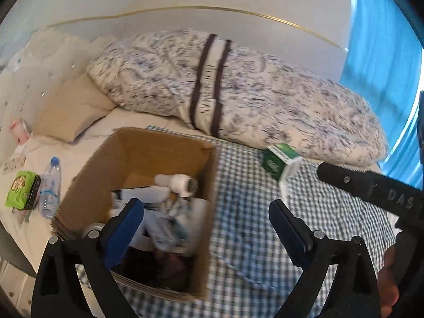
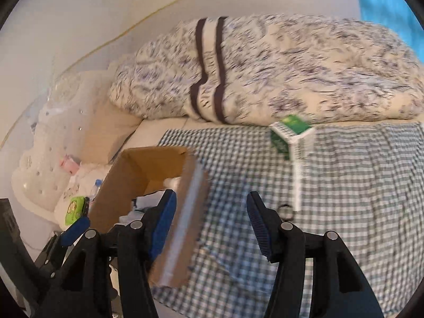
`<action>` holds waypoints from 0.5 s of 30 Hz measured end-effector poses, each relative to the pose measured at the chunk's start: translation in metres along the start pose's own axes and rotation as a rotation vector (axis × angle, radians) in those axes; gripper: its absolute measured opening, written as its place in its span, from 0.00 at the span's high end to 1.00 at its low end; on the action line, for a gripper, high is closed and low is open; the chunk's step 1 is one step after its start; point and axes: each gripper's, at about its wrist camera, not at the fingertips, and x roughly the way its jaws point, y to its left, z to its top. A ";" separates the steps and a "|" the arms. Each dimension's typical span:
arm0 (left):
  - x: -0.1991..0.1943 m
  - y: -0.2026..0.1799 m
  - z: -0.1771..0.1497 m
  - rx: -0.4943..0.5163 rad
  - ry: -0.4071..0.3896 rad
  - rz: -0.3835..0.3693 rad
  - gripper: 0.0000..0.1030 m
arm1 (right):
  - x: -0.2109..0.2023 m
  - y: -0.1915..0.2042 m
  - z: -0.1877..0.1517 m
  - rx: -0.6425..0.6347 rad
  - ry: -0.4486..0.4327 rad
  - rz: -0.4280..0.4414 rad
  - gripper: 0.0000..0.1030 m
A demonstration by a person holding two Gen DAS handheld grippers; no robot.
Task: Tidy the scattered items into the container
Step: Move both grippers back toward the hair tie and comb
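Observation:
An open cardboard box point(image 1: 132, 156) stands on a checked cloth point(image 1: 251, 212) on the bed; inside lie a white tube point(image 1: 176, 182), papers and other small items. My left gripper point(image 1: 206, 225) hovers open over the box's right wall, holding nothing. A green-and-white carton point(image 1: 281, 161) rests on the cloth by the duvet. In the right wrist view my right gripper point(image 2: 210, 222) is open and empty above the cloth, just right of the cardboard box point(image 2: 143, 175). The green-and-white carton point(image 2: 291, 135) lies ahead of it, and a small dark ring point(image 2: 285, 210) sits on the cloth near its right finger.
A water bottle point(image 1: 50, 188) and a green packet point(image 1: 22, 190) lie on the white sheet left of the box. A patterned duvet point(image 1: 238, 92) and beige pillow point(image 1: 71, 108) fill the back. A blue curtain point(image 1: 384, 53) hangs at the right. A hand point(image 1: 389, 278) shows bottom right.

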 end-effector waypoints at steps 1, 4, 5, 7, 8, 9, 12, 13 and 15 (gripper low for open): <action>-0.001 -0.013 -0.002 0.015 0.000 -0.007 0.05 | -0.008 -0.012 -0.001 0.007 -0.006 -0.015 0.46; 0.001 -0.051 -0.010 0.037 -0.003 -0.029 0.03 | -0.027 -0.051 -0.008 0.026 -0.014 -0.053 0.45; 0.005 -0.064 -0.013 0.041 0.000 -0.040 0.03 | -0.032 -0.065 -0.011 0.034 -0.014 -0.064 0.45; 0.013 -0.086 -0.020 0.049 0.012 -0.061 0.02 | -0.041 -0.089 -0.019 0.050 -0.015 -0.084 0.44; 0.020 -0.098 -0.025 0.061 0.024 -0.074 0.02 | -0.044 -0.100 -0.022 0.057 -0.016 -0.092 0.43; 0.026 -0.108 -0.028 0.073 0.033 -0.085 0.02 | -0.046 -0.111 -0.026 0.065 -0.018 -0.100 0.41; 0.050 -0.131 -0.039 0.111 0.050 -0.081 0.02 | -0.045 -0.141 -0.036 0.075 -0.021 -0.121 0.41; 0.059 -0.137 -0.043 0.120 0.058 -0.074 0.02 | -0.044 -0.149 -0.038 0.080 -0.021 -0.130 0.41; 0.080 -0.146 -0.048 0.131 0.088 -0.063 0.02 | -0.037 -0.165 -0.040 0.097 -0.015 -0.137 0.41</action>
